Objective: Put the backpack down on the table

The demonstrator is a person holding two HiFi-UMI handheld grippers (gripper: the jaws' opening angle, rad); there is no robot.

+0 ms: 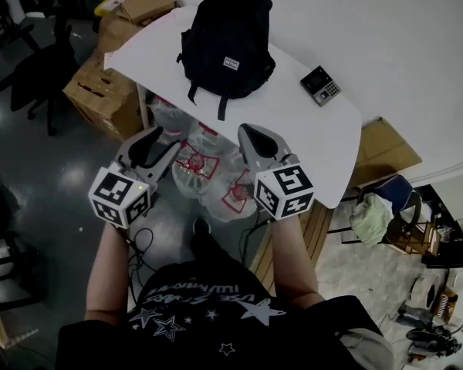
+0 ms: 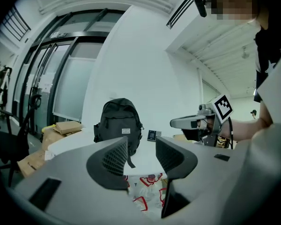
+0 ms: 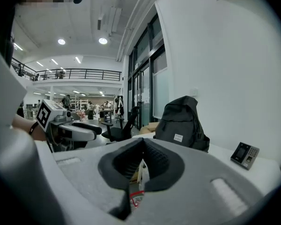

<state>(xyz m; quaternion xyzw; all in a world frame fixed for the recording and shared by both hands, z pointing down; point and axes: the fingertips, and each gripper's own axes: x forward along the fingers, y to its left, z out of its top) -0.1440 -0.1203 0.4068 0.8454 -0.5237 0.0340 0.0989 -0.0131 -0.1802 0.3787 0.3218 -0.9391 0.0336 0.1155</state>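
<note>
Here, white table (image 1: 301, 133) amid cardboard boxes (image 1: 106, 91).

Left gripper (image 1: 156, 143), fingers apart and empty, right gripper (image 1: 256, 139), fingers pressed together, both held out side by side

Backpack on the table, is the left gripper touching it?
Apart. The head view shows the left gripper short of the table edge, with the backpack lying farther back on it.

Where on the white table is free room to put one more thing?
The table is bare at its near right part, between backpack, keypad device and front edge, and at the left corner beside the backpack. Tightest: the gap between backpack and device.
</note>
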